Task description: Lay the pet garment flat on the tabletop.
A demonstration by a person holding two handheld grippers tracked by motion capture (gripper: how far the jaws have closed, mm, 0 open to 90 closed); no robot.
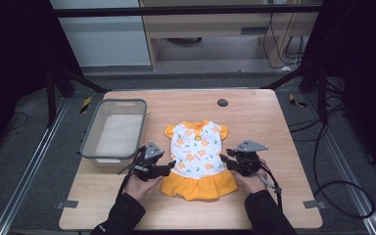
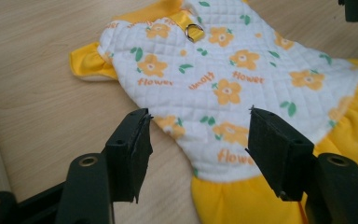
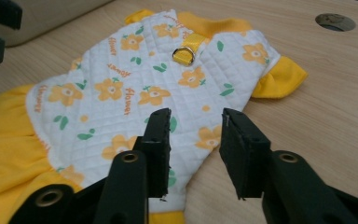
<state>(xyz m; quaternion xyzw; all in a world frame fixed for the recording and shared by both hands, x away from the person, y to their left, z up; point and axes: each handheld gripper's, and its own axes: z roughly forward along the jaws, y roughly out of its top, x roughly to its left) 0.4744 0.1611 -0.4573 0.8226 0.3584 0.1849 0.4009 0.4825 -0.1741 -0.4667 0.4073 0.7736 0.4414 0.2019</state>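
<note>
Wooden table [image 1: 274, 147] on dark floor, rails both sides; right half bare, plenty of room. Grey plastic bin [image 1: 115, 129] back-left. Floral dress with yellow skirt [image 1: 198, 159] flat at centre-front. Left gripper [image 1: 171, 165] at its left edge, right gripper [image 1: 223, 157] at its right edge; jaws on both apart, pads off the fabric.

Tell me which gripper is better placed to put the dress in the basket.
Left, probably: the left gripper sits at the dress edge nearest the basket; the right gripper is at the far edge. Both are open.
</note>
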